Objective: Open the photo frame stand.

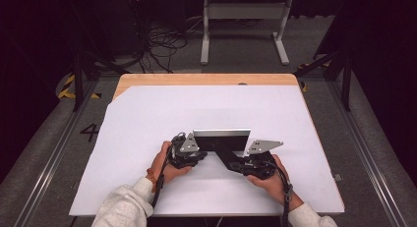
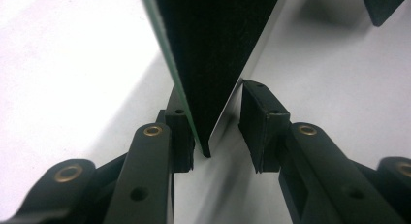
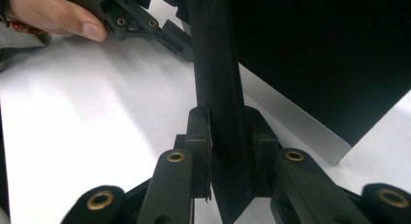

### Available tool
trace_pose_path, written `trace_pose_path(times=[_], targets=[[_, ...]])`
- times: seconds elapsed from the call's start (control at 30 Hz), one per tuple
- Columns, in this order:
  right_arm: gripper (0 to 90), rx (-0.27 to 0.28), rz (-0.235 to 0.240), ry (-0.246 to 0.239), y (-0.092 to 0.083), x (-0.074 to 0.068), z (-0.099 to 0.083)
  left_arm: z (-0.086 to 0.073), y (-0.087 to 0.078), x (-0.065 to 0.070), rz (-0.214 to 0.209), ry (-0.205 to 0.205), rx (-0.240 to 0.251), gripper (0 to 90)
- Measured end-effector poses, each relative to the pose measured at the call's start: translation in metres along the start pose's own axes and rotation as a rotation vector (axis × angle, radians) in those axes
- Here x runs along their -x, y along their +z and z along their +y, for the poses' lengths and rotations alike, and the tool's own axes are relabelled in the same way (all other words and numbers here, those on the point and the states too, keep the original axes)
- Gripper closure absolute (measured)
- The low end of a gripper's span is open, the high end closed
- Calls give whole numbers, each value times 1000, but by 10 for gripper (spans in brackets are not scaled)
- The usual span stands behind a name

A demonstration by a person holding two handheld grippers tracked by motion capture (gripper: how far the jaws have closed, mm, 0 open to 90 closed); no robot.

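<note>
A flat rectangular panel (image 1: 221, 138) with a black felt back stands tilted on the white table cover, pale edge up. A black support flap (image 1: 227, 157) runs from its back down to my right gripper (image 1: 242, 164). In the right gripper view, that gripper (image 3: 228, 132) is shut on the flap (image 3: 218, 78), with the panel's black back (image 3: 329, 54) behind. My left gripper (image 1: 193, 151) is at the panel's left end. In the left gripper view, it (image 2: 218, 132) is open around the panel's lower corner (image 2: 208, 64), which rests against the left pad (image 2: 180, 132).
A white sheet (image 1: 147, 119) covers the wooden table (image 1: 206, 79). A grey metal stand (image 1: 243, 25) and loose cables (image 1: 157, 45) are on the floor beyond the far edge. The person's other hand (image 3: 53, 13) holds the left gripper (image 3: 140, 23) in the right gripper view.
</note>
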State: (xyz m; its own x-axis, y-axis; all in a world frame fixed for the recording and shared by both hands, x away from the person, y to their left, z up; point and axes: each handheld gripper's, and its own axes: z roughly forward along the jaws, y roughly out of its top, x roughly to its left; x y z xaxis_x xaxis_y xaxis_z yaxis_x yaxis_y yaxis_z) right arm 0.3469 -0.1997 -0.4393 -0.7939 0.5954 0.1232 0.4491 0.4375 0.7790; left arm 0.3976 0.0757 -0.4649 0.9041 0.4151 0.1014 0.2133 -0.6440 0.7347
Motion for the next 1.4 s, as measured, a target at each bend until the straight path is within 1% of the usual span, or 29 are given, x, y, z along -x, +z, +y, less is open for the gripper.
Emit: trace_pose_path(times=[0.4,0.53,0.63,0.73,0.87,0.9,1.1,1.23,1.4], targets=[[760,3,-11,-2,1,0,-1,0,0,0,2,4,-2,675],[759,4,-21,-5,2,0,-1,0,0,0,25,12,-5,677],[758,4,-23,-5,2,0,-2,0,0,0,28,12,-6,682],[757,1,-25,-5,2,0,-2,0,-1,0,26,5,-9,694],[753,-3,-30,-5,2,1,-3,-1,-1,-1,27,0,-1,706],[752,0,-28,2,0,2,-3,-1,-1,-1,26,0,-2,707],[746,5,-24,9,-1,4,-4,-1,-1,-1,27,3,-5,712],[748,11,-29,10,-3,4,-4,-1,-2,-1,33,4,-9,717],[761,22,-28,18,-7,5,-4,-2,-5,-2,36,-6,-7,722]])
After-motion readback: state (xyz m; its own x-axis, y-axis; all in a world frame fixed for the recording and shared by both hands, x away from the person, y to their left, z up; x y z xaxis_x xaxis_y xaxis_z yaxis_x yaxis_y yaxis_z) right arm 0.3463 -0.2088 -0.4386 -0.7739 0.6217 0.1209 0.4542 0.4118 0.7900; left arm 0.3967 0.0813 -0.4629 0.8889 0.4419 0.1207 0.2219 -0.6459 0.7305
